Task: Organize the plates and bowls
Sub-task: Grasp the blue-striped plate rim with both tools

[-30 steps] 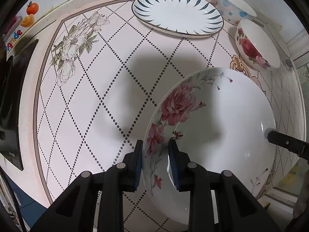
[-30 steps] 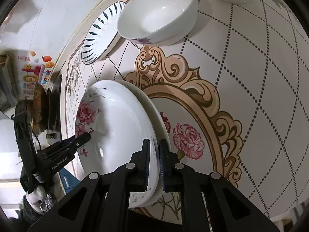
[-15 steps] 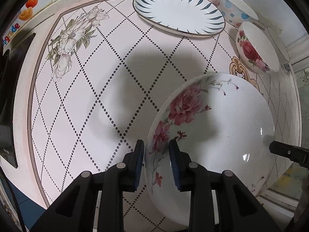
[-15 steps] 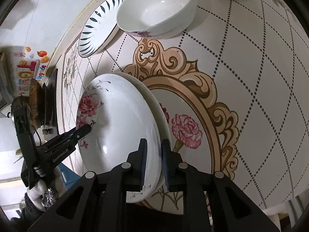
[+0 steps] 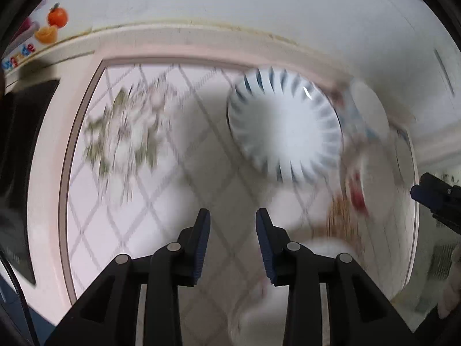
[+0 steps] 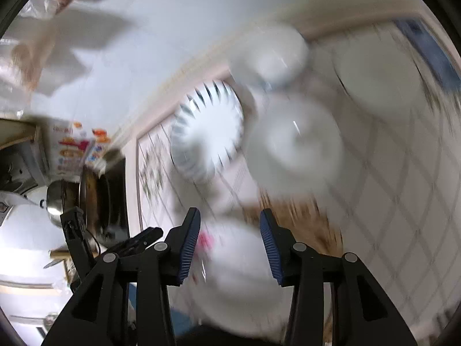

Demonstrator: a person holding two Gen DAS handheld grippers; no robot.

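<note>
Stove area: a dark cooktop (image 5: 26, 155) sits at the far left of the counter; the right wrist view shows a pan (image 6: 95, 199) there.
Counter mat: a diamond-patterned mat (image 5: 121, 207) with a pale flower print (image 5: 126, 132) covers the counter; both views are heavily blurred.
Left gripper (image 5: 232, 225): its jaws are opening, blue pads apart, with nothing pinched between them; only the mat shows in the gap.
Rose plate (image 6: 239, 274): the white plate with pink roses lies flat on the mat, low in both views, below both grippers and free of either.
Blue-leaf plate (image 5: 283, 127): it lies on the mat near the back edge, ahead of the left gripper.
Right gripper (image 6: 230, 227): its jaws are opening, wider than the left pair, gripping nothing; the rose plate is seen through the gap.
Bowls: a white bowl (image 6: 294, 147) sits just right of the blue-leaf plate, another bowl (image 6: 270, 57) behind it near the wall, and 1 more white dish (image 6: 380, 83) at the far right.
</note>
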